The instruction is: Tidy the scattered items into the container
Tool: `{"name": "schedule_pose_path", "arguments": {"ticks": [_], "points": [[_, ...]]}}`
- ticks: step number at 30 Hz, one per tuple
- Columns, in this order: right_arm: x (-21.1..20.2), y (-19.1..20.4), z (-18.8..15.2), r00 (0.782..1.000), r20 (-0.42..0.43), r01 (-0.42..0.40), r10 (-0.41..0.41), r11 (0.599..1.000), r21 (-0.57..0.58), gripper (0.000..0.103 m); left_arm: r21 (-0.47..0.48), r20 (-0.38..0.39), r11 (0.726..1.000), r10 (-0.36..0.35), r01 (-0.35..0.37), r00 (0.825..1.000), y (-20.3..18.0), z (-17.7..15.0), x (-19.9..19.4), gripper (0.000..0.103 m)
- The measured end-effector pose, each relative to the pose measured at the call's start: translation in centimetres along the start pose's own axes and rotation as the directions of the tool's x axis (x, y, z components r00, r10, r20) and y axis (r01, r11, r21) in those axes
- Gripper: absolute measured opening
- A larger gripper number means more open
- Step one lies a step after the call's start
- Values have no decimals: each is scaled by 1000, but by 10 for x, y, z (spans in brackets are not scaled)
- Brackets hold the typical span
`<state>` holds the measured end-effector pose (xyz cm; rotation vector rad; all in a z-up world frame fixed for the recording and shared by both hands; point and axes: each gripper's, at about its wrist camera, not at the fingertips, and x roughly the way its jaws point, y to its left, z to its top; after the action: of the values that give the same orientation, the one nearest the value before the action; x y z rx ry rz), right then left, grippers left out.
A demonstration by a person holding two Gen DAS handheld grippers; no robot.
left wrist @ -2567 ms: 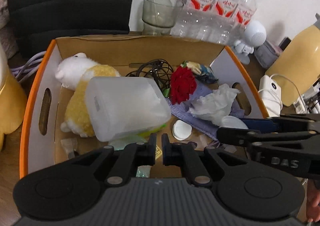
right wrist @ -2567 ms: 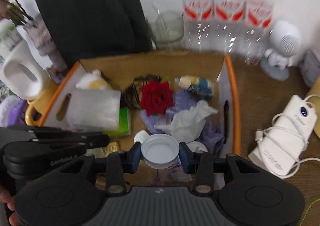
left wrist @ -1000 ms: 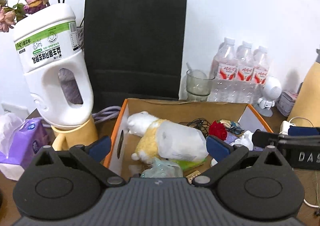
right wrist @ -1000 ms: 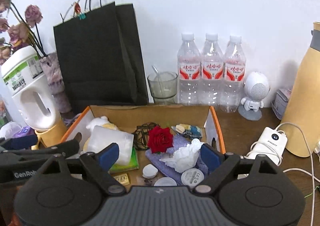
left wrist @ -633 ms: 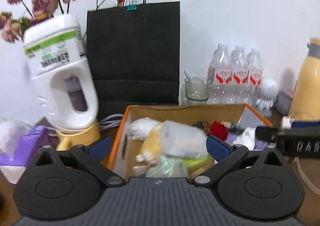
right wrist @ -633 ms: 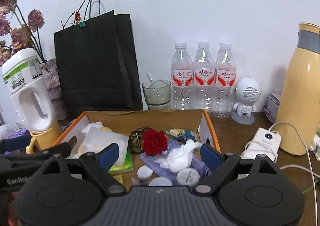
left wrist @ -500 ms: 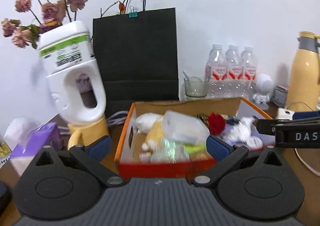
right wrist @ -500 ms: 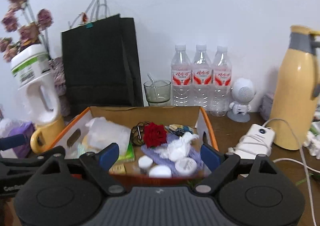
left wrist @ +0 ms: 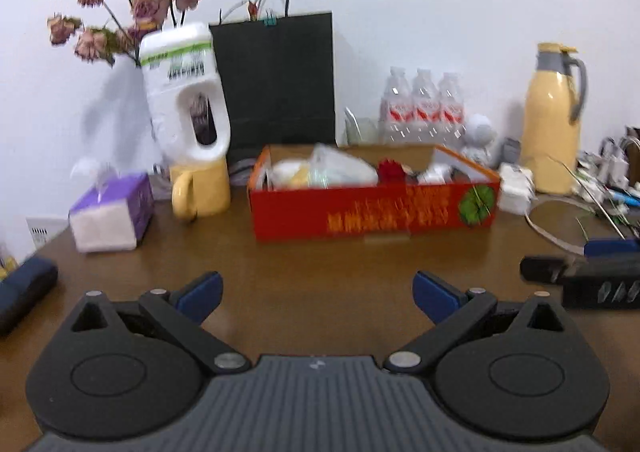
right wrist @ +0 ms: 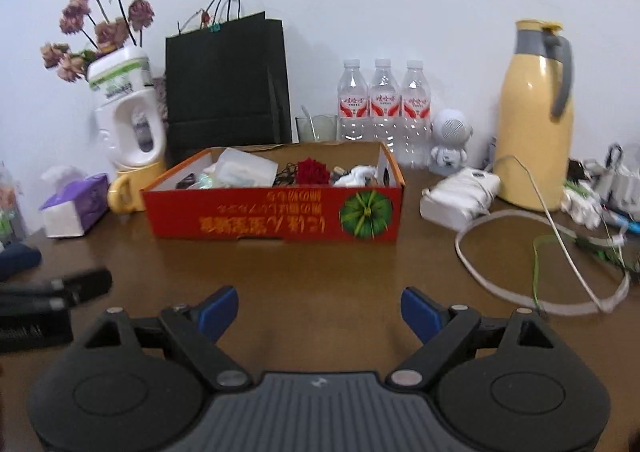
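White wall backs a brown worktop (right wrist: 320, 268) crowded along its far edge. At the middle far side sits the red box (right wrist: 276, 217) with orange rims, printed lettering and a green round mark on its near face. Inside it lie a red rose (right wrist: 313, 171), a clear plastic tub (right wrist: 246, 167), black cord, crumpled tissue (right wrist: 357, 175) and a yellow and white plush (left wrist: 294, 173), all within the walls.

Left of the box stand a yellow mug (right wrist: 130, 187) with a white jug (right wrist: 128, 123) upended on it, dried flowers (right wrist: 96, 31) behind, and a purple tissue pack (right wrist: 74, 205) further left. Behind the box are a black paper bag (right wrist: 226, 87), a glass (right wrist: 316, 127) and three water bottles (right wrist: 384, 103). To the right are a small white robot figure (right wrist: 450, 141), a white charger (right wrist: 460, 193) with cable, and a yellow flask (right wrist: 534, 119).

Both tongs are near the front edge, well apart from the box. The left tongs (left wrist: 316, 294) stand wide with nothing between the blue pads. The right tongs (right wrist: 320, 310) stand wide too, empty, over bare worktop
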<state>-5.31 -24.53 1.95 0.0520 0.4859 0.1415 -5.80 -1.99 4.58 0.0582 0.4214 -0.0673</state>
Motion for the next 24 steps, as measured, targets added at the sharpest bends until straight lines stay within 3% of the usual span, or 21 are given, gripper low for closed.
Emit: {"name": "schedule_pose_path", "arguments": {"ticks": [3, 6, 16, 24], "points": [[-18, 0, -13, 999, -18, -27, 27, 999, 26, 92, -4, -51, 1000, -12, 12, 999, 2, -16, -5, 103], [-19, 2, -18, 1000, -28, -4, 4, 1000, 10, 93, -9, -65, 1000, 10, -11, 998, 5, -16, 1, 103], [28, 13, -17, 990, -141, 20, -21, 1000, -3, 93, -44, -210, 998, 23, -33, 977, 11, -16, 47, 103], [42, 23, -22, 981, -191, 23, -31, 999, -43, 93, -43, -277, 998, 32, -46, 960, 14, -19, 57, 103]]}}
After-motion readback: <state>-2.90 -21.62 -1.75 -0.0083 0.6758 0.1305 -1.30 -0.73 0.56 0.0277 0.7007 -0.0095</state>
